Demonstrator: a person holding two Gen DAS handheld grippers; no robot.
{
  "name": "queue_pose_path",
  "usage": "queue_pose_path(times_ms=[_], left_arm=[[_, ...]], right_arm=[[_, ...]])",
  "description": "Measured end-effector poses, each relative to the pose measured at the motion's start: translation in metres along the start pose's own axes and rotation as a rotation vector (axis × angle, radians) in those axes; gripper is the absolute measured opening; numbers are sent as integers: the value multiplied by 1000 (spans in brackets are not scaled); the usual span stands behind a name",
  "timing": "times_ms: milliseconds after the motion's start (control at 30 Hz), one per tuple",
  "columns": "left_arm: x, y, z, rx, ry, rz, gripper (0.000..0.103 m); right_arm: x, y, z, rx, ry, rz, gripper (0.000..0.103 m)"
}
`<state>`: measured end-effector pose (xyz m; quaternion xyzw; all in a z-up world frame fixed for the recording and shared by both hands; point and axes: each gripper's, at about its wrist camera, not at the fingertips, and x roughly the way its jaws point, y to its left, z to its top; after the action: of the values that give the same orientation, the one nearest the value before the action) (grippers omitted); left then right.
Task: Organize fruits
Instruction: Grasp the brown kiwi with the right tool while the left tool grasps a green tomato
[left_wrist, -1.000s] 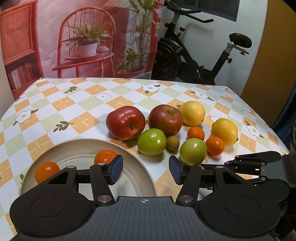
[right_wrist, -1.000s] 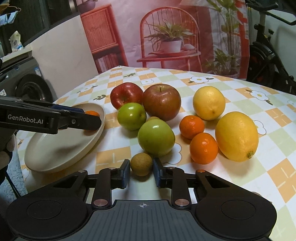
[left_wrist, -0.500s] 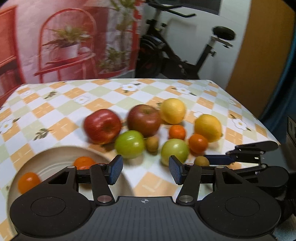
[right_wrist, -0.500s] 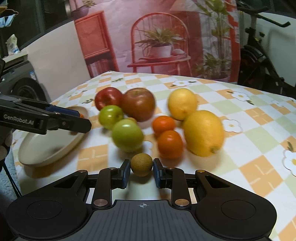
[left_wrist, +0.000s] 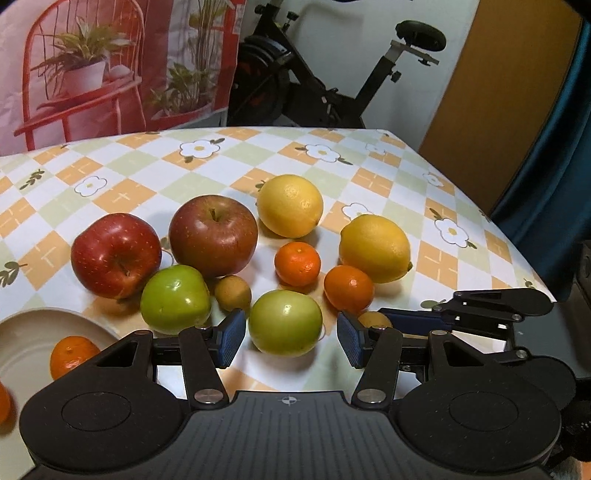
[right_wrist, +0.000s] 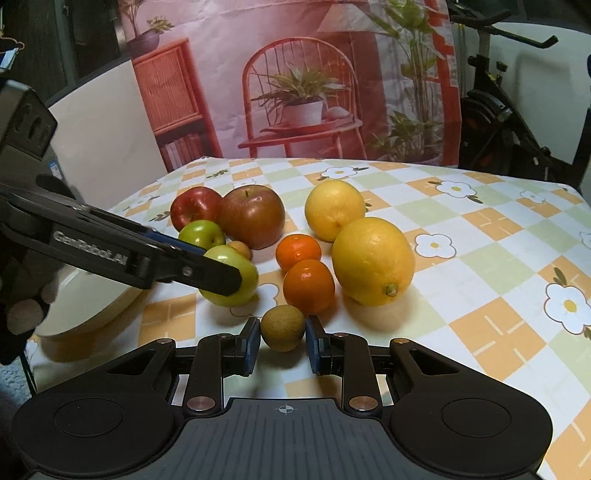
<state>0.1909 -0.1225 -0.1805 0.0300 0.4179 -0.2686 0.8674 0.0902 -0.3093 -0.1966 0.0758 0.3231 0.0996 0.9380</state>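
While the small brown fruit (right_wrist: 283, 328) is pinched between the pads of the right gripper (right_wrist: 283, 341), it should be lifted straight and carried level, since its round, matte, speckled skin could roll out. The left gripper (left_wrist: 290, 334) is held open, a glossy green apple (left_wrist: 285, 322) just ahead between its fingers, apparently untouched. The plate (left_wrist: 22, 345) lies to its left, with 2 tangerines.

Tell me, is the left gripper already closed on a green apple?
No: in the left wrist view the left gripper stands open, and the green apple sits between its blue pads without touching them.
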Motion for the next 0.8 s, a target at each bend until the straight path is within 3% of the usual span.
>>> queue_pose_path(times_ms=[433,800], left_arm=[[8,7,0,-97,6,1,50],[-17,7,-5,-82,-66,53,50]], right_arm=[[-1,-2,-2,21,-10,5,24],[-7,-10,-4,73,-51,2,24]])
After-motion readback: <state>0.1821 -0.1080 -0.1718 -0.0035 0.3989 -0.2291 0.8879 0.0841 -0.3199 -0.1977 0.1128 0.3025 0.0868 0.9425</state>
